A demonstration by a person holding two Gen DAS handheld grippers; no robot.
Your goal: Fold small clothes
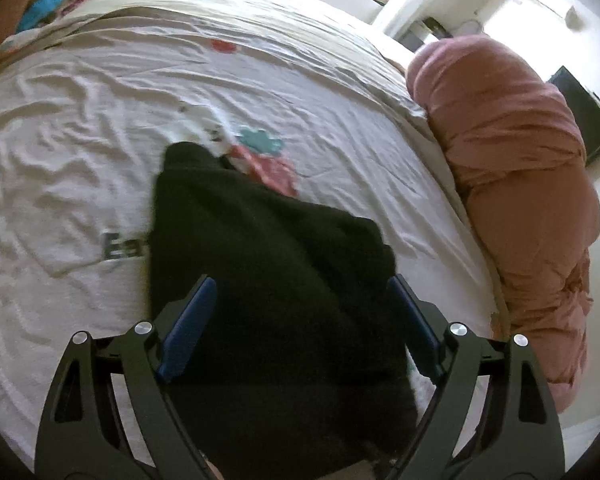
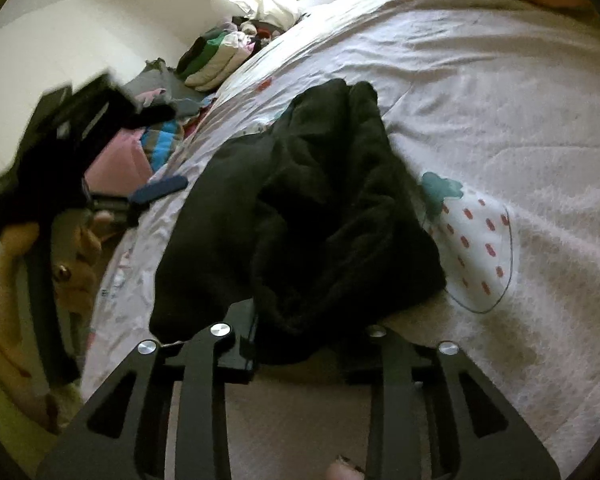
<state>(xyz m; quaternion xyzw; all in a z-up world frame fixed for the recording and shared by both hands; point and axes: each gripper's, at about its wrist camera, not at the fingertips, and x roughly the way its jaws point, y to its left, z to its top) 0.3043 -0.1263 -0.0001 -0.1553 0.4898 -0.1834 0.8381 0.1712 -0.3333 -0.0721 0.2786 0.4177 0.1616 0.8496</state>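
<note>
**Operator A:** Where is the work item lying, and how far along is the fold?

**Operator B:** The black garment is lying bunched on the white bedsheet, partly covering the strawberry print. It is showing creases and overlapping layers, not a flat rectangle. Judging from that, the fold on this piece is at most partly made and the flattening is still outstanding.

**Operator A:** What are the tools doing?

**Operator B:** The left gripper is standing released: its blue pads are spread wide to either side of the garment, and neither is pressing on the cloth. The right gripper is sitting at the near hem; cloth is hanging over its fingertips, so I cannot tell whether it is gripping or free.

**Operator A:** Is any finished work showing?

**Operator B:** A stack of folded clothes is resting at the far edge of the bed, beside a loose heap of mixed clothes. I am reading the stack as done and the heap as pending, though that is only a judgement.

**Operator A:** Any containers?

**Operator B:** No basket, bin or drawer is appearing in either view. A rolled pink duvet is lying along the bed's far side, holding nothing.
</note>
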